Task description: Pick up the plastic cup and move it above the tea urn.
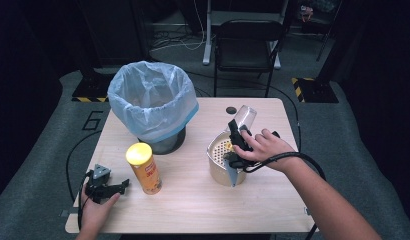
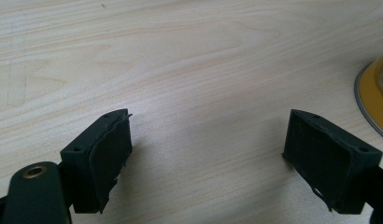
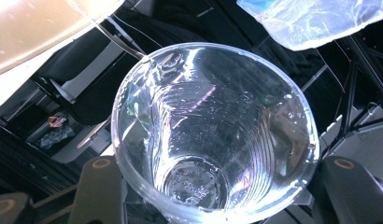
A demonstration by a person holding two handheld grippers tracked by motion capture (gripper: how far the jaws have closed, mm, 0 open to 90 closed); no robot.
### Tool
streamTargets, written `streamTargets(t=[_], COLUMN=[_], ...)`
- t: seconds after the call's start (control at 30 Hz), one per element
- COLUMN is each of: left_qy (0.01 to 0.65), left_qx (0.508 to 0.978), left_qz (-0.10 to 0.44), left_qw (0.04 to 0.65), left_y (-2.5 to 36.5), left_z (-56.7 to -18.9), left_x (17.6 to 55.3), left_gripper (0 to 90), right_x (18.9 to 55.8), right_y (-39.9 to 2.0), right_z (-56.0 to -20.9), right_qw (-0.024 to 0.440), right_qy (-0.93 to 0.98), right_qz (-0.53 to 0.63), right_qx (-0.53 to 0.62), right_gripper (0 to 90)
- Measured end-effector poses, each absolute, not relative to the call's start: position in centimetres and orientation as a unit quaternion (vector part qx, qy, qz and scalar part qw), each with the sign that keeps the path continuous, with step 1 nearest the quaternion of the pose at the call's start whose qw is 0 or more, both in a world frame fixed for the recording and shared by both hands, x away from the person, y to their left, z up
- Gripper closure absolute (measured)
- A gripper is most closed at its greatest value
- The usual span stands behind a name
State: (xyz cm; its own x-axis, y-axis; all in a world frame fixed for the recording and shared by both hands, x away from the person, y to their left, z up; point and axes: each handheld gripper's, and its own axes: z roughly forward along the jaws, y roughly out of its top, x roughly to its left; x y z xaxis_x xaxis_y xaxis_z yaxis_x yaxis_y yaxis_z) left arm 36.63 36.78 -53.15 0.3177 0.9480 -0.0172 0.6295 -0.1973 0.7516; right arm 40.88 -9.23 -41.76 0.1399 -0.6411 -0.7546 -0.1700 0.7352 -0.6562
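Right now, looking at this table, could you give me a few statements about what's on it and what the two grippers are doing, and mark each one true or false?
1. The right gripper holds a clear plastic cup. True.
2. The left gripper is clamped on the yellow-lidded chip can. False: its jaws stand open over bare table, beside the can.
3. The bin is lined with a pale blue bag. True.
4. The cup is tilted over the bin. False: it is above the perforated beige bowl, apart from the bin.
5. The chip can lies on its side. False: it stands upright.
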Motion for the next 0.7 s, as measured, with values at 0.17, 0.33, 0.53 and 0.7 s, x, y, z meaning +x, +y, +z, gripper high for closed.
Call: streamTargets(t=[0.17, 0.33, 0.53, 0.7], left_qy=[0.535, 0.536, 0.536, 0.535], left_qx=[0.737, 0.737, 0.736, 0.737], left_qz=[0.234, 0.234, 0.233, 0.235], left_qw=[0.340, 0.340, 0.341, 0.340], left_y=[36.8, 36.8, 36.8, 36.8], left_z=[-53.2, -53.2, -53.2, -53.2], left_x=[36.6, 36.6, 36.6, 36.6], left_gripper=[14.9, 14.8, 14.9, 14.8], right_x=[40.8, 40.8, 40.8, 40.8], right_y=[-9.3, -9.4, -9.7, -9.7], right_z=[-41.7, -41.2, -40.9, -40.4], right_qw=[0.688, 0.693, 0.691, 0.692], right_qy=[0.633, 0.630, 0.630, 0.628], right_qz=[-0.162, -0.158, -0.162, -0.164], right_qx=[-0.315, -0.312, -0.314, -0.316], right_gripper=[40.7, 40.6, 40.7, 40.7])
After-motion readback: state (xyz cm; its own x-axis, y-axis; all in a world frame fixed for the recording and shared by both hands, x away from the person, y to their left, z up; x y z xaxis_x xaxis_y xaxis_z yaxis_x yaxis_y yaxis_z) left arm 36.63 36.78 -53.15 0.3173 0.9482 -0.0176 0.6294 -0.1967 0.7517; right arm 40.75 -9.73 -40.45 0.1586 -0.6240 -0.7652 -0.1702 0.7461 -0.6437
